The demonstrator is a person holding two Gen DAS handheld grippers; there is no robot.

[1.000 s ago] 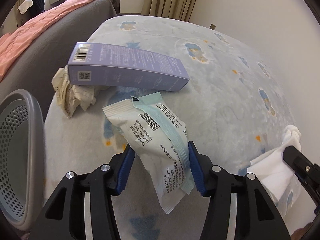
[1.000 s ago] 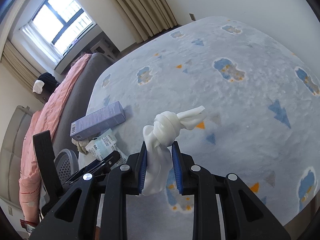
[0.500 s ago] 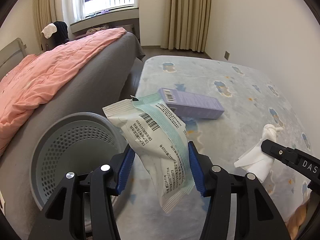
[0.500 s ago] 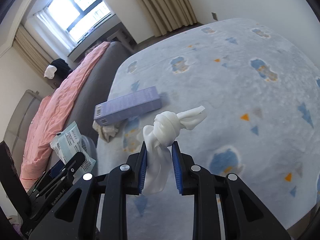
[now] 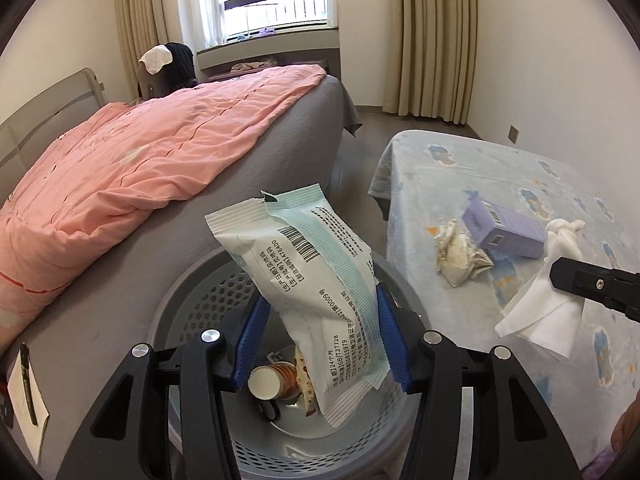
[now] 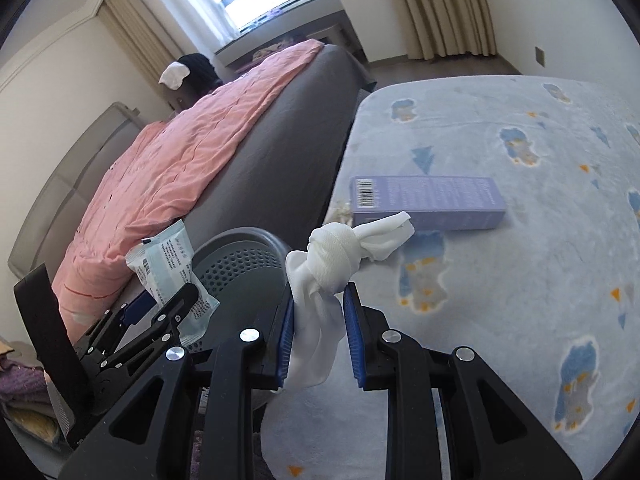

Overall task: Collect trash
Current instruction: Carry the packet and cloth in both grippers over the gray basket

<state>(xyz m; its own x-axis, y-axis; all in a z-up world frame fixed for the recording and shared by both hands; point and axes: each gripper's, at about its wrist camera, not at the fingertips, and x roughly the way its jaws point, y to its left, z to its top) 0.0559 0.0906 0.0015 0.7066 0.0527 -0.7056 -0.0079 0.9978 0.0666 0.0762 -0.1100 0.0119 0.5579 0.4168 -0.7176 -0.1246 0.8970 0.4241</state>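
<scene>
My left gripper (image 5: 318, 338) is shut on a white and teal wet-wipe packet (image 5: 304, 264) and holds it over the grey perforated trash basket (image 5: 192, 296). A paper cup (image 5: 266, 384) lies in the basket's bottom. My right gripper (image 6: 318, 334) is shut on a knotted white cloth (image 6: 332, 256) above the rug, beside the basket (image 6: 236, 264). The cloth (image 5: 552, 288) also shows at the right of the left wrist view. A purple box (image 6: 428, 202) and a crumpled tissue (image 5: 460, 256) lie on the light blue rug (image 6: 520, 280).
A bed with a pink quilt (image 5: 132, 168) and grey side (image 5: 280, 140) stands just left of the basket. A beige wall and curtains (image 5: 436, 36) are behind. A paper note (image 5: 24, 392) lies at the lower left.
My left gripper has swung left with the packet, from above the rug to over the basket. My right gripper has followed to the left with the cloth, nearer the basket.
</scene>
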